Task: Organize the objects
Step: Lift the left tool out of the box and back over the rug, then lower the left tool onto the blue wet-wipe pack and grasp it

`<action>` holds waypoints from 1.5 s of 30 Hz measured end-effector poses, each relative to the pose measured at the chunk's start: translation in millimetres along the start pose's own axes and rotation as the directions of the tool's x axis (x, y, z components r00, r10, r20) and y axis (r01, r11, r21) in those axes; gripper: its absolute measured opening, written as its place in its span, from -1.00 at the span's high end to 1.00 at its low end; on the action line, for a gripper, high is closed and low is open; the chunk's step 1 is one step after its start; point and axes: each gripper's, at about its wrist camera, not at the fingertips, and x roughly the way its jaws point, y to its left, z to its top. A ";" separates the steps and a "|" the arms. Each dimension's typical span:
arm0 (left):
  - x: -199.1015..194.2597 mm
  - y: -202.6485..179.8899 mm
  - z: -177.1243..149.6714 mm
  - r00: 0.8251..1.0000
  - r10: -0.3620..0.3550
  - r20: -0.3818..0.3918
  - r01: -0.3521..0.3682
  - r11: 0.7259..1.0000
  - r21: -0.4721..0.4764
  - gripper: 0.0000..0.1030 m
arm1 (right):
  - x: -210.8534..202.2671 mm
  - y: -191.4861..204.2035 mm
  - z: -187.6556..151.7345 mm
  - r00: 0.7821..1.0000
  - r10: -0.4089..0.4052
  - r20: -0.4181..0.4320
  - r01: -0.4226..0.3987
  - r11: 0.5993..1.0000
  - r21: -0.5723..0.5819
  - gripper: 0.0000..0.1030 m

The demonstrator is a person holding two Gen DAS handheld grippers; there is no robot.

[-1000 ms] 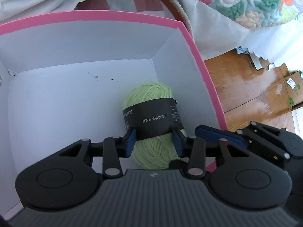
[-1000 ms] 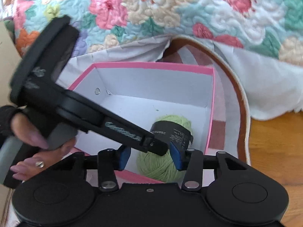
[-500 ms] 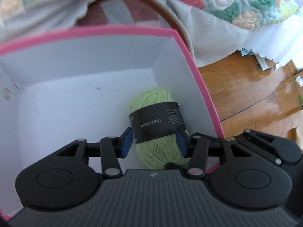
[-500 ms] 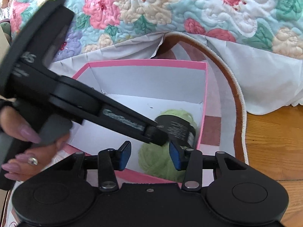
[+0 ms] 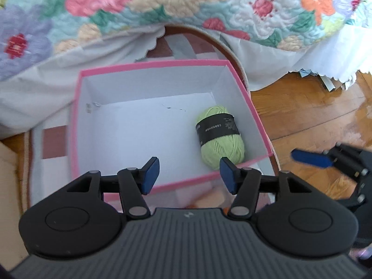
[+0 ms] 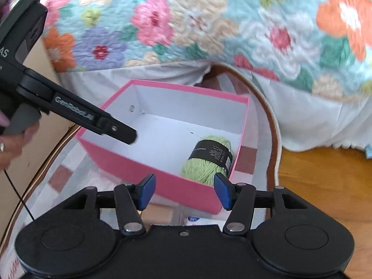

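Green yarn (image 5: 220,137) in pink box (image 5: 148,66), tools opening

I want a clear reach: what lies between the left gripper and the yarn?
Only the pink box's near wall, in the left wrist view, between left gripper and yarn.

Box (image 5: 260,125): pink outside and along the rim, white inside. In its right near corner, yarn ball (image 5: 222,137): pale green, black paper band with small white print. Behind the box, quilt (image 5: 186,2): light blue ground, pink, orange, lilac, cream flowers. Under the box, mat (image 6: 246,160): white and dull-red checks, brown edge. Right of the box, floor (image 5: 309,116): glossy orange-brown wood.
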 end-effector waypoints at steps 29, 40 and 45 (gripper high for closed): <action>-100.8 -22.8 -123.1 1.000 -0.016 0.008 0.016 1.000 0.002 -0.32 | -78.7 11.8 -72.5 0.990 0.122 -0.074 -0.124 0.992 -0.030 -0.82; -30.9 -30.4 -154.7 0.997 -0.063 -0.035 0.062 0.997 -0.042 -0.32 | -20.4 -41.5 -108.8 0.962 0.204 -0.181 -0.154 0.954 0.259 -0.82; -3.4 -36.2 -160.7 0.994 -0.103 -0.019 0.101 0.991 -0.083 -0.29 | 5.9 -47.8 -119.5 0.945 0.223 -0.238 -0.133 0.929 0.344 -0.82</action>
